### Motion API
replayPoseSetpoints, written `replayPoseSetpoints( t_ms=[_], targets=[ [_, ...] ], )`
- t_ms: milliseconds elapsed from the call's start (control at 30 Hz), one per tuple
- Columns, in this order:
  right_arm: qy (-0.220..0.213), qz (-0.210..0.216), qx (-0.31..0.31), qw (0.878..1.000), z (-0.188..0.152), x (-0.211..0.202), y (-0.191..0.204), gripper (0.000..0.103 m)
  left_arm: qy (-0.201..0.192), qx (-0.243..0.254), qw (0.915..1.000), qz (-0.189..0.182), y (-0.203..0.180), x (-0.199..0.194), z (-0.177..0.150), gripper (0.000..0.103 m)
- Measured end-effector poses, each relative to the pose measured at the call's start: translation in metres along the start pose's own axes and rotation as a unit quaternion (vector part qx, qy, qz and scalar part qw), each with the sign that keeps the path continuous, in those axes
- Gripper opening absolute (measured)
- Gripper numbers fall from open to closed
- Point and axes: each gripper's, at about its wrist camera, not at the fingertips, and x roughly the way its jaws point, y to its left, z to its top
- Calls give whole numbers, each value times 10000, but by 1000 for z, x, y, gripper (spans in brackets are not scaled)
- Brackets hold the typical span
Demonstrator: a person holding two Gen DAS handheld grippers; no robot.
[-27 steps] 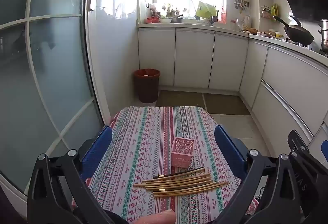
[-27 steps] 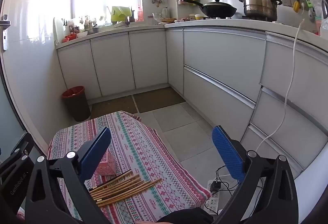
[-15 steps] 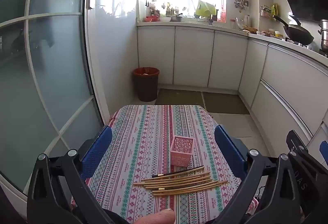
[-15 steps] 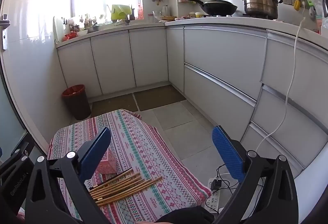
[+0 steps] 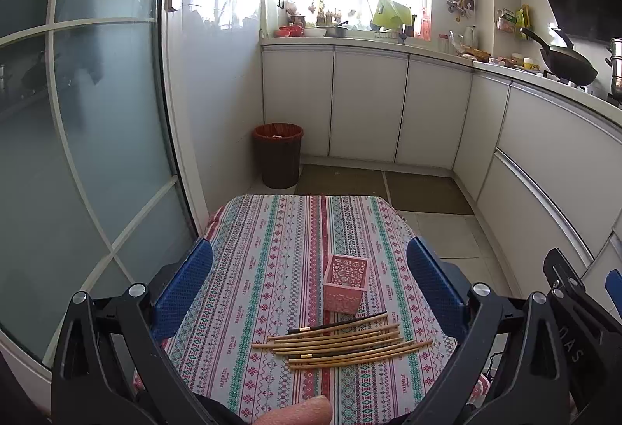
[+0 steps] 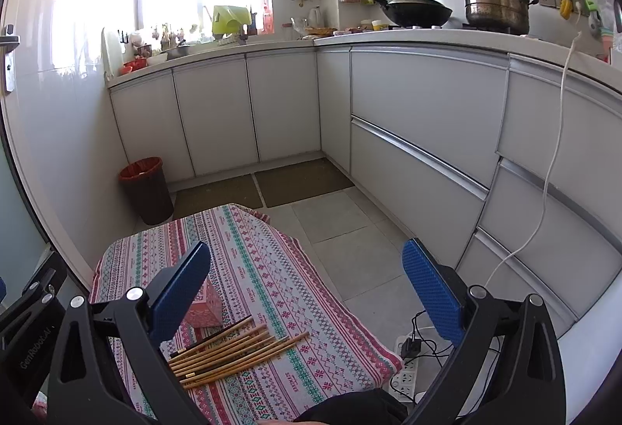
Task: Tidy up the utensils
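Item one: we list a bundle of chopsticks (image 5: 342, 343), mostly pale wood with two or three dark ones, lying side by side and flat on the tabletop (image 5: 272, 269), near its front edge. The tabletop wears a striped, patterned cloth.

Item two: a pink openwork holder (image 5: 346, 287), square and upright, standing just behind the chopsticks; we cannot tell whether they touch. From the right wrist view a blue pad hides most of it.

Item three: left claw (image 5: 311, 281), jaws spread wide, blue pads either side of the holder and chopsticks, raised above them, gripping nothing.

Item four: right claw (image 6: 307, 285), jaws likewise wide apart and empty, over the tabletop's right side and the tiled floor.

Item five, surroundings: a red waste bin (image 5: 278, 154) on the floor against the white cabinets; a black wok (image 6: 416, 13) and a steel steamer pot (image 6: 495, 3) on the stove.
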Motion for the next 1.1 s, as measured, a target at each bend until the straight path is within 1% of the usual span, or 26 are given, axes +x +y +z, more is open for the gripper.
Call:
replayPoseSetpoints(
  t_ms=[567, 1100],
  targets=[
    [84, -12, -50, 10000, -3, 5, 2, 96, 85, -1, 10000, -13, 0, 5, -8, 96],
    [151, -7, -26, 9999, -5, 9, 4, 96, 159, 33, 9999, -11, -5, 6, -5, 96]
  ],
)
